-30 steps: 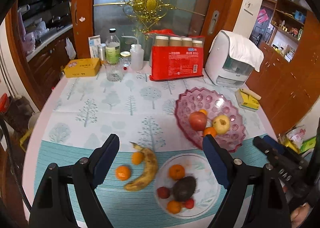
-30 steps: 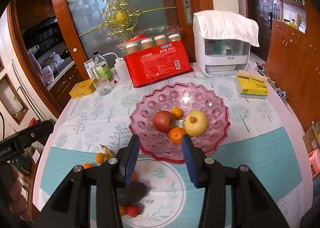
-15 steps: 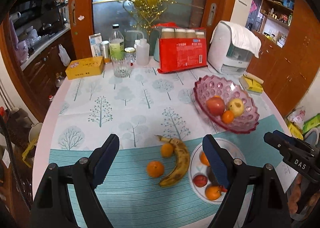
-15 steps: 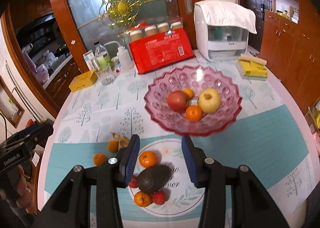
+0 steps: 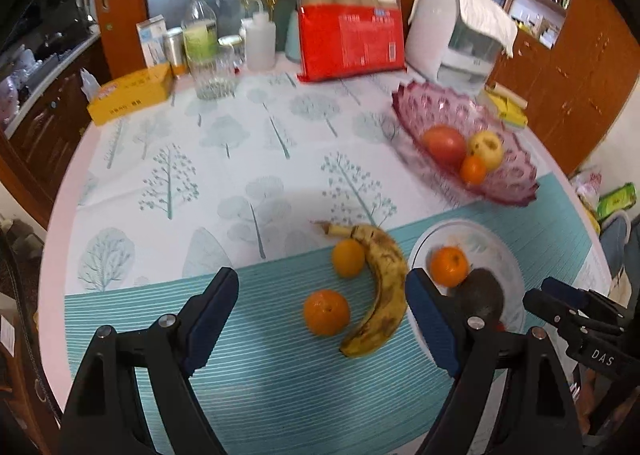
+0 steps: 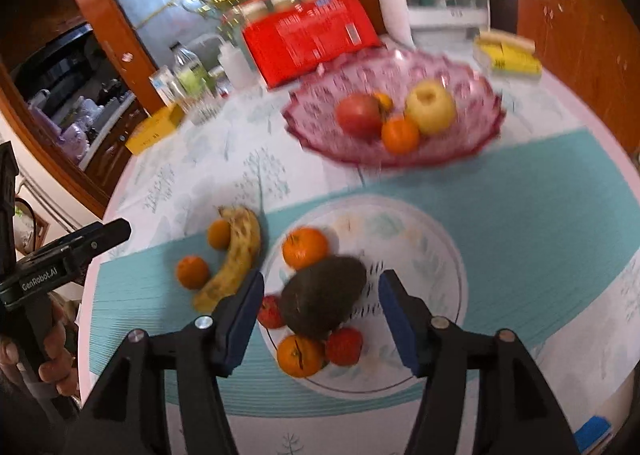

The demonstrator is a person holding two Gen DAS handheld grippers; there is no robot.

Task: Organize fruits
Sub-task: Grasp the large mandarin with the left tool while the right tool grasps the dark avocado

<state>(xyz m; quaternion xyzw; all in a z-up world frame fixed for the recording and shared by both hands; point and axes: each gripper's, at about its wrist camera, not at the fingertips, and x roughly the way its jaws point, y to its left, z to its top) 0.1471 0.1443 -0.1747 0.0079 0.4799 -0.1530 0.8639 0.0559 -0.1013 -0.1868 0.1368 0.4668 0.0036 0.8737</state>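
Avocado (image 6: 322, 297) lies on the white plate (image 6: 436, 251), near edge of the table (image 5: 240, 159), leaning against a mandarin (image 6: 305, 247) on its far side. Two small red fruits (image 6: 344, 345) and a second mandarin (image 6: 299, 355) sit touching or just beside it on the near side.

Right gripper (image 6: 320, 319) has just been opening; jaws stand apart either side of the avocado, pads not touching it, nothing grasped.

Left gripper (image 5: 318, 319) is spread wide and empty above the loose orange (image 5: 326, 312), with the banana (image 5: 380, 287) just right of it and another small orange (image 5: 348, 257) against the banana's far end.

Pink glass bowl (image 6: 472, 95) sits farther back and right, already holding two apples and mandarins; likely the destination.

Risks, as judged:
- Avocado is crowded. Pads closing may catch the red fruit on the left and push it off the plate.
- Its skin looks dark and possibly soft; a hard clench could bruise it, a light one let it slip.
- Left jaws span orange and banana; closing off-centre could roll the orange away.
- Right-wrist view is blurred, so alignment is uncertain.
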